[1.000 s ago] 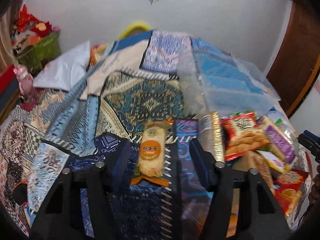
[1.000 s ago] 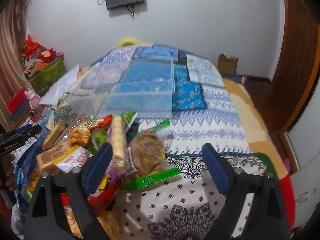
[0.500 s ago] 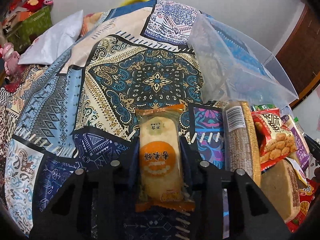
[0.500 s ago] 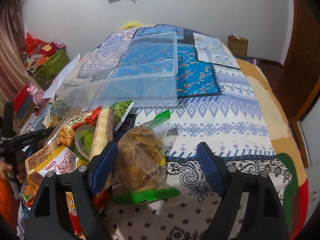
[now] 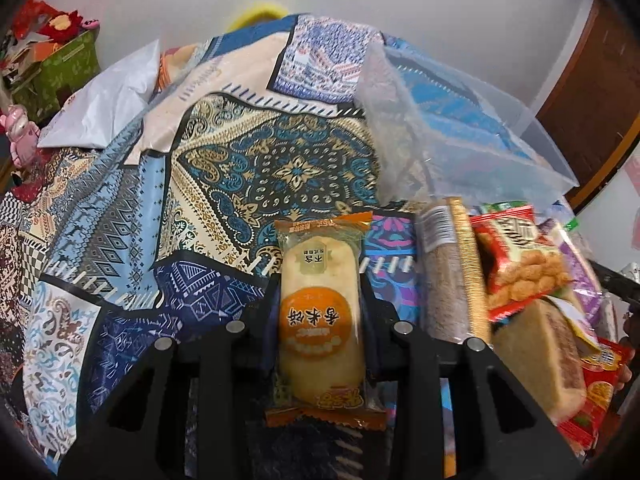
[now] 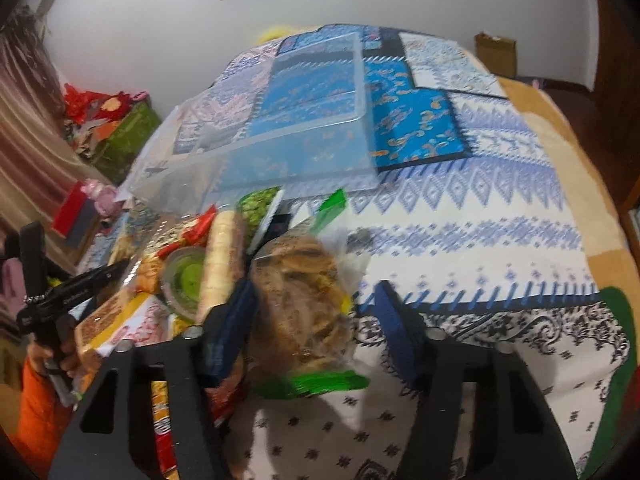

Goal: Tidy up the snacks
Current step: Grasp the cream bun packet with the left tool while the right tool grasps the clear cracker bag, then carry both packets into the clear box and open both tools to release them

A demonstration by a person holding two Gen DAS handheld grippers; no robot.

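Snacks (image 5: 516, 276) lie heaped on the bed (image 6: 480, 208), just in front of a clear plastic bin (image 6: 304, 120). My left tongs (image 5: 322, 316) are clamped on an orange-labelled rice cracker packet (image 5: 320, 312), both pads pressing its sides. My right tongs (image 6: 316, 328) stand wide apart around a green-edged bag of cookies (image 6: 304, 300); the left pad looks to touch it.

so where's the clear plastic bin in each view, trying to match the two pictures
left wrist: the clear plastic bin sits upper right, beyond the snack pile, behind the rice cracker packet held in the left tongs.
right wrist: the bin is upper centre-left, beyond the snacks and the open right tongs.
shared landmark: the green box of red decorations by the wall.
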